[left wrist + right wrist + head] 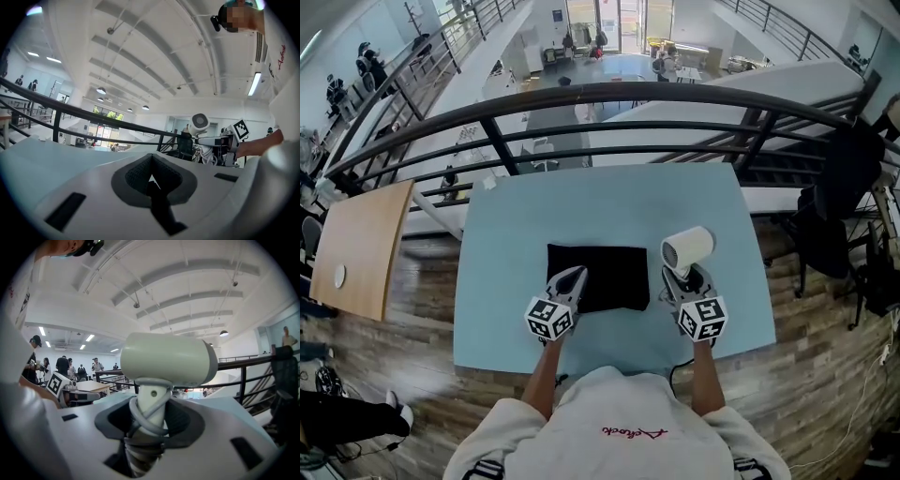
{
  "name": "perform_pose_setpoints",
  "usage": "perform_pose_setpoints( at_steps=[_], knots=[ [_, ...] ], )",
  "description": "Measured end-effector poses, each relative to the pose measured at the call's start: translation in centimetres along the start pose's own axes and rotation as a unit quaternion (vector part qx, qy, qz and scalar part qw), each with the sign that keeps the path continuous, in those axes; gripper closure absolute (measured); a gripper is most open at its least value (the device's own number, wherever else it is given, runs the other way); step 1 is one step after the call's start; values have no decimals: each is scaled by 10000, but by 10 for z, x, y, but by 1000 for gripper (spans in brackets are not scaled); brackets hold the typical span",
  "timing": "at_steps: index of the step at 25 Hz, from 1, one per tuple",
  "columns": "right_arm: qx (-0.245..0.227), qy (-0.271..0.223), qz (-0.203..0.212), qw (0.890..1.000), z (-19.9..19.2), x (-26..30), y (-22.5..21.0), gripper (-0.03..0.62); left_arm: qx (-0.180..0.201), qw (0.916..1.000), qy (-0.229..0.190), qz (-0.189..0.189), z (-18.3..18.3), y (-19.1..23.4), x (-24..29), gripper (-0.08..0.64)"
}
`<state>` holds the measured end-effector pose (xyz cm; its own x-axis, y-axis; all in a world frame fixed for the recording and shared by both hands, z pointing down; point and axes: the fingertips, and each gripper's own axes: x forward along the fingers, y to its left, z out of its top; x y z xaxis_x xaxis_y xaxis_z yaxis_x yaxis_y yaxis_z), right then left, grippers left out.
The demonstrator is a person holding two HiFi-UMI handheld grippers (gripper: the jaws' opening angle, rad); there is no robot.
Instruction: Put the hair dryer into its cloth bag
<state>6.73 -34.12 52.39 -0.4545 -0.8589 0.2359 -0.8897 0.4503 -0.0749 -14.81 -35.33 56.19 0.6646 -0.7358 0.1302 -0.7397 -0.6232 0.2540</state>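
A black cloth bag (605,272) lies flat in the middle of the light blue table (502,319). My left gripper (570,279) hovers at the bag's near left corner and hides it. In the left gripper view its jaws (151,180) are shut, and I see nothing held between them. My right gripper (680,278) is to the right of the bag, shut on the handle of the white hair dryer (687,250). The dryer's barrel (166,359) stands above the jaws (150,427), with its cord looped round the handle. The dryer (199,123) also shows in the left gripper view.
A dark metal railing (609,94) curves just beyond the table's far edge, with a drop to a lower floor behind it. A wooden table (361,244) stands at the left. Dark clothing hangs on a rack (844,187) at the right.
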Motion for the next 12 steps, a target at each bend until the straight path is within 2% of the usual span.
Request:
perform_pose_setpoints(
  at_steps=[12],
  knots=[
    [-24,68,484,9988,2,-24,-75,403,107,9990,129,424,-4,-59,54,554]
  ],
)
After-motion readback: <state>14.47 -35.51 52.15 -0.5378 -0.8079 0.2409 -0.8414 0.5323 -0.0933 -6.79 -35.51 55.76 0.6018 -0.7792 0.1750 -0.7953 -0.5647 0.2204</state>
